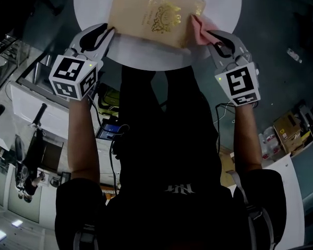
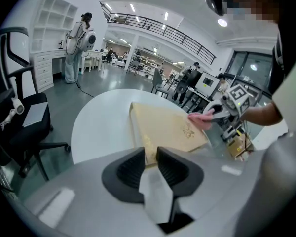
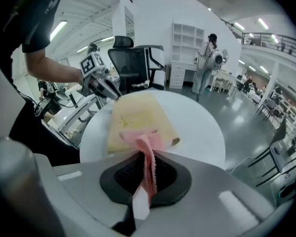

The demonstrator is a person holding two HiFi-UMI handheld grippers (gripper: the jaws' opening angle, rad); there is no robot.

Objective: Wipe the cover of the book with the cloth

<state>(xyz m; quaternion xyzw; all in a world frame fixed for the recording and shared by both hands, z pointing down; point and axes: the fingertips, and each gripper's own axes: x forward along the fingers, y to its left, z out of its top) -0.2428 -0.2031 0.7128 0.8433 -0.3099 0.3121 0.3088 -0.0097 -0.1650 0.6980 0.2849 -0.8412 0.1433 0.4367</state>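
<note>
A gold-beige book [image 1: 154, 12] with a gilt emblem lies on the round white table [image 1: 94, 4]. My left gripper [image 1: 110, 31] is at the book's near left corner, and in the left gripper view its jaws [image 2: 149, 158] are shut on that corner of the book [image 2: 165, 127]. My right gripper [image 1: 211, 35] is at the book's right edge, shut on a pink cloth [image 1: 201, 29]. In the right gripper view the cloth [image 3: 147, 162] runs up between the jaws and its free end lies on the near edge of the book [image 3: 135, 117].
A black office chair [image 2: 19, 122] stands left of the table. A person with a backpack device [image 2: 79, 43] stands by white shelves far off. Cardboard boxes [image 1: 287, 132] lie on the floor at the right, and a white counter [image 1: 26, 103] is at the left.
</note>
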